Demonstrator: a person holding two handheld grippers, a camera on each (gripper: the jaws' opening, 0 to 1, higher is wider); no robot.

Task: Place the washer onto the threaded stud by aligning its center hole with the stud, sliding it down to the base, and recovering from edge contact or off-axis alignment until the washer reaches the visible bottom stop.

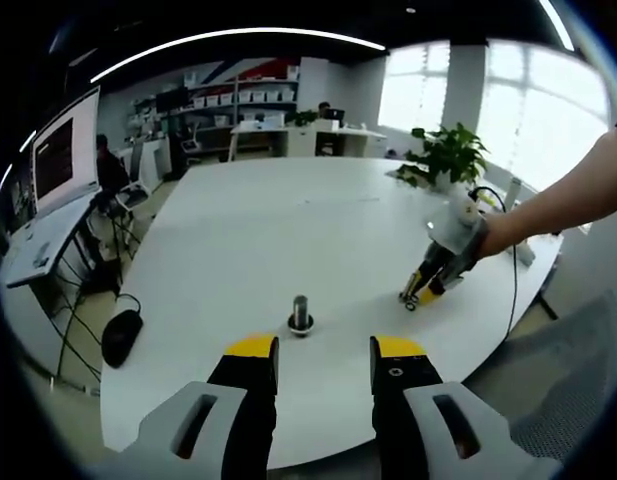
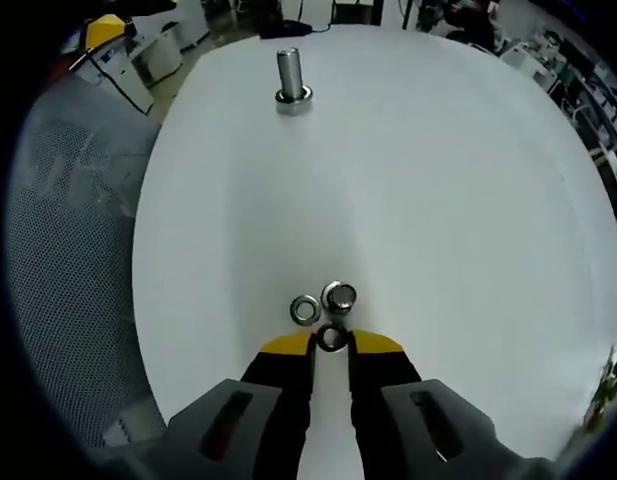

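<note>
A short threaded stud stands upright on a round collar on the white table, just ahead of my left gripper, which is open with nothing between its jaws. In the right gripper view the stud is far ahead near the table's far edge. My right gripper sits low at the table surface, its yellow-tipped jaws closed in on a small metal washer. Two more rings lie just beyond the tips. The left gripper view shows the right gripper tipped down at the table, held by a person's hand.
A grey mesh chair stands beside the table's edge. A potted plant sits at the table's far side, with a cable trailing nearby. A black pad-like object hangs off the left edge. A monitor and desks stand behind.
</note>
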